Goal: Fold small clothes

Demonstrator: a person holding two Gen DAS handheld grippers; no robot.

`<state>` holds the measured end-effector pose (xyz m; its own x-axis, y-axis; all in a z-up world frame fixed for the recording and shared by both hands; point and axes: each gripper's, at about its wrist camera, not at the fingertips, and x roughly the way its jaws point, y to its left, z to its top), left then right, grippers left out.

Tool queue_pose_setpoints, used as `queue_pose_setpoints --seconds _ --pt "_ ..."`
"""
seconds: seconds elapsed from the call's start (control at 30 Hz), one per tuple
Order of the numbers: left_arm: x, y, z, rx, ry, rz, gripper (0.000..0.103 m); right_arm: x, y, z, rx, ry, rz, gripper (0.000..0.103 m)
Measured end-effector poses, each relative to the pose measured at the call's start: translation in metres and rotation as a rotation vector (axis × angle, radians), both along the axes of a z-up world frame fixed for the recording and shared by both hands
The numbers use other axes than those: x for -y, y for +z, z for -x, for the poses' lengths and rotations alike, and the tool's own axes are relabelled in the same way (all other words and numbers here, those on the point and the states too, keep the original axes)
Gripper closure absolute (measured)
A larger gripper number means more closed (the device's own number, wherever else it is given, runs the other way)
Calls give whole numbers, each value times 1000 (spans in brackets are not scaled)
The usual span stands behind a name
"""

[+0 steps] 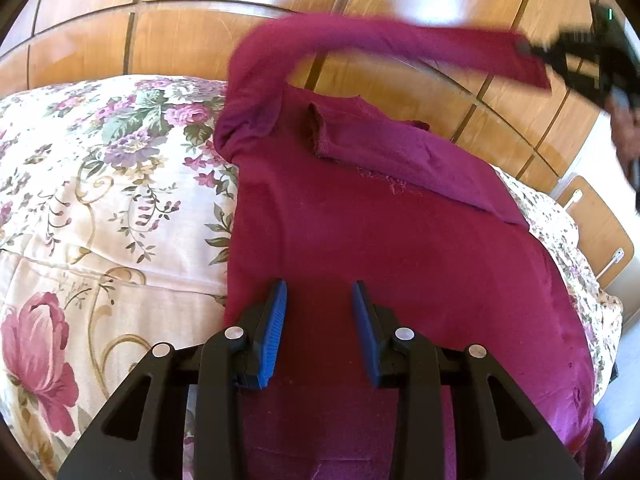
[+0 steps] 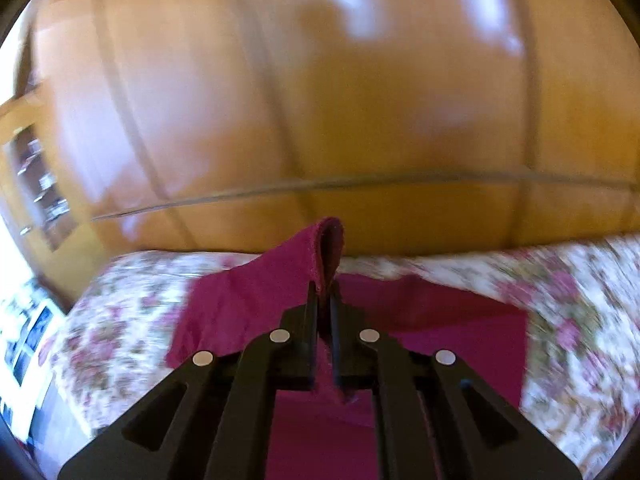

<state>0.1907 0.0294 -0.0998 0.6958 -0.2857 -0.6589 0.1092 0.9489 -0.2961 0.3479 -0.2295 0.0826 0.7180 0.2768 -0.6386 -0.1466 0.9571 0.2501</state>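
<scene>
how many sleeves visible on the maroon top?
2. One sleeve lies folded across the maroon top; the other sleeve is lifted, pinched by the right gripper.

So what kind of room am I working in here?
Most likely a bedroom: the dark magenta knit garment lies on a cream floral-print quilted bedspread, glossy wooden panelling like a headboard or wardrobe stands behind it, and blurred wooden shelves show at one side.
</scene>
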Motion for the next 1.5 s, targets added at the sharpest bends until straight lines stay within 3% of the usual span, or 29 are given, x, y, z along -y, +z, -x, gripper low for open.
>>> queue_pose_setpoints --seconds 0.23,0.37,0.43,0.47,0.6,0.73,0.8,0.93,1.0,1.03,1.1,1.3,1.37,1.5 --pt "6 2 -3 -10 6 -36 70 78 -94 -20 -215 -210 9 99" --pt "12 10 -7 -51 3 -83 70 96 -131 -17 -284 -235 -52 95" --pt "14 20 -11 -74 -6 -94 70 108 -136 -11 -281 -270 -83 68" --pt "13 24 -14 -71 -9 -90 70 112 -132 -6 -269 -284 -99 65" --pt "9 48 -27 -14 -3 -71 70 120 -112 14 -205 -304 -108 62" --pt "12 65 -61 32 12 -73 70 86 -92 26 -147 -199 -77 60" --pt "17 70 -80 56 16 -77 70 65 -96 24 -144 -149 -19 59" --pt "20 49 -121 -26 33 -101 70 30 -134 13 -189 -103 169 49" --pt "14 21 -135 -126 33 -100 70 26 -159 15 -157 -110 216 47" --pt "9 8 -137 -149 31 -74 70 26 -163 18 -128 -115 213 46" --pt "3 9 -132 -136 35 -33 70 28 -163 21 -117 -118 202 46" --pt "-35 33 -138 -118 68 118 70 30 -161 24 -108 -118 180 45" --pt "-50 34 -155 -164 56 203 70 32 -163 23 -105 -119 179 44" --pt "-47 35 -180 -241 2 241 69 32 -163 24 -102 -120 164 44"
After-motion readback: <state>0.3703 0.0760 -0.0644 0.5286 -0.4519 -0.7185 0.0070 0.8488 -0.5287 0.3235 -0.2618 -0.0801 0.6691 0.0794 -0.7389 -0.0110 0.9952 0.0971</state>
